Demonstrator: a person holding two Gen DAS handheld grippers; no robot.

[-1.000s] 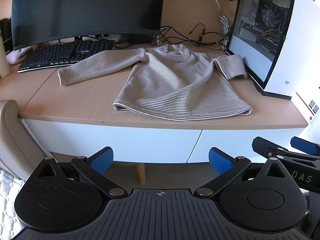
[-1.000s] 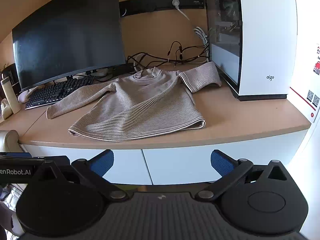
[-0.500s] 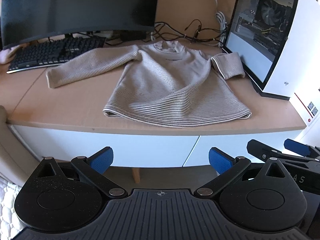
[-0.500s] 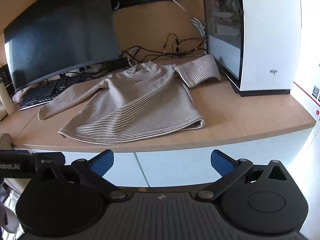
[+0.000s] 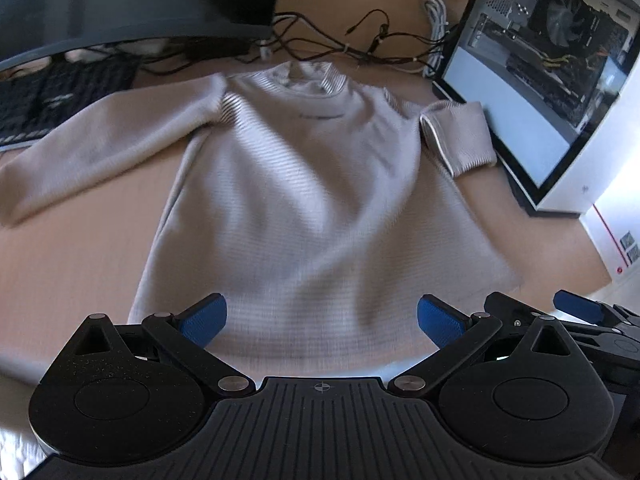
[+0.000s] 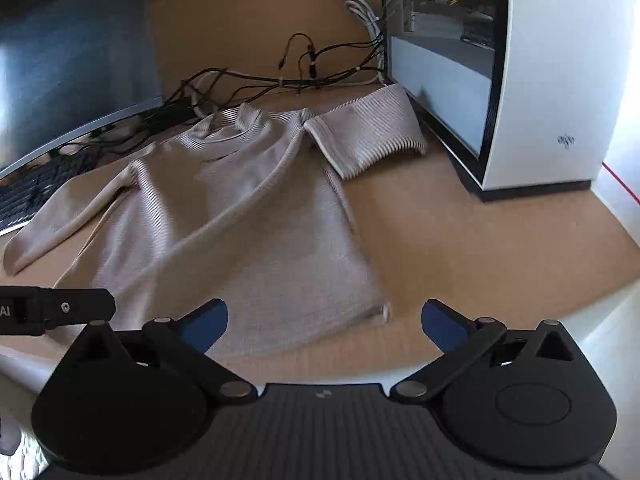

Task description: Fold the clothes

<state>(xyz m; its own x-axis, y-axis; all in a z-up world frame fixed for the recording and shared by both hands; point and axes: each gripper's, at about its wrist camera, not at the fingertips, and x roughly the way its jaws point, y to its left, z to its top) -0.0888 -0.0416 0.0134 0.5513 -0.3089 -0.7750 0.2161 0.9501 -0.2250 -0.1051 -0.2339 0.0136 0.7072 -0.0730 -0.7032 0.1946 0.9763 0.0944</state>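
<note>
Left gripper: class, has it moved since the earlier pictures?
Yes. The left gripper has come forward over the desk; its open fingers now frame the sweater hem, and the desk front has dropped out of view.

Beige fine-striped sweater [image 5: 312,184]; tan desk [image 6: 480,248]; white computer case [image 6: 560,80].

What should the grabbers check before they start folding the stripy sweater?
1. Left gripper open, nothing held: ok.
2. Right gripper open, nothing held: ok.
3. Sweater lying flat on the desk: ok.
4. Both sleeves spread out: not ok, the sleeve beside the computer case is bent back.
5. Fingers touching the hem: cannot tell.
6. Cables clear of the collar: cannot tell.
</note>
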